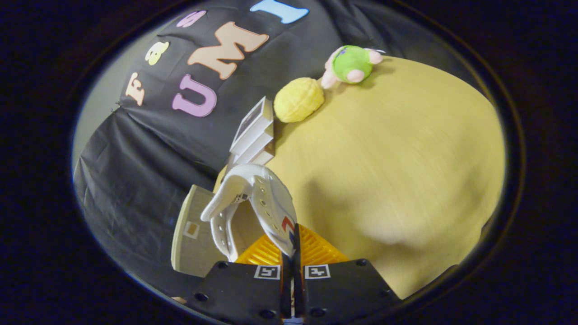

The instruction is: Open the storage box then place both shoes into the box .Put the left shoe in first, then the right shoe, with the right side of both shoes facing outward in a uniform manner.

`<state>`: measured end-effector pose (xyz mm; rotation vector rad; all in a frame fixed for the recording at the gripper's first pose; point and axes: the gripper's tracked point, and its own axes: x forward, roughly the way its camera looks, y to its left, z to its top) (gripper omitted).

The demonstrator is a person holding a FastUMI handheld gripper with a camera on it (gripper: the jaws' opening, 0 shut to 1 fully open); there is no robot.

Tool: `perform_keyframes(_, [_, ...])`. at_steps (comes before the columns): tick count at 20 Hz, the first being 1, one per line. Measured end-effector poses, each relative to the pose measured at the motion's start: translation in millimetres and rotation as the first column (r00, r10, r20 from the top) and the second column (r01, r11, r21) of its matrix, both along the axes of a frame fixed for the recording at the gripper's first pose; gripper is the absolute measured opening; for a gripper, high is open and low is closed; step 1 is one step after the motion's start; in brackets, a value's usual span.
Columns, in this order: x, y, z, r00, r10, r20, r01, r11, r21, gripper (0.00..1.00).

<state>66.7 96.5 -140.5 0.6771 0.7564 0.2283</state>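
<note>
Jaws pinched on the white shoe (266,203).
Its long axis runs away from the gripper (292,253), over the counter (397,171).

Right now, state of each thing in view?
Tool: shut on the white shoe's side.
White shoe: held, lifted, opening facing the camera.
Storage box: on the table, by the wall; open or closed unclear.
Yellow toy: resting on table.
Green plush: lying on table.
</note>
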Motion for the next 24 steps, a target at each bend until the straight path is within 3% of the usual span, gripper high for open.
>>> perform_keyframes(6, [-9, 77, 57, 0.991, 0.116, 0.066, -0.121, 0.99, 0.073, 0.06])
perform_keyframes(11, [-12, 162, 95, 0.961, 0.255, 0.109, -0.265, 0.96, 0.088, 0.06])
perform_keyframes(16, [-15, 248, 102, 0.926, 0.37, 0.082, -0.377, 0.921, 0.098, 0.06])
perform_keyframes(20, [-5, 300, 95, 0.908, 0.414, 0.057, -0.418, 0.905, 0.076, 0.06])
perform_keyframes(24, [16, 312, 71, 0.927, 0.375, 0.029, -0.374, 0.927, -0.035, 0.05])
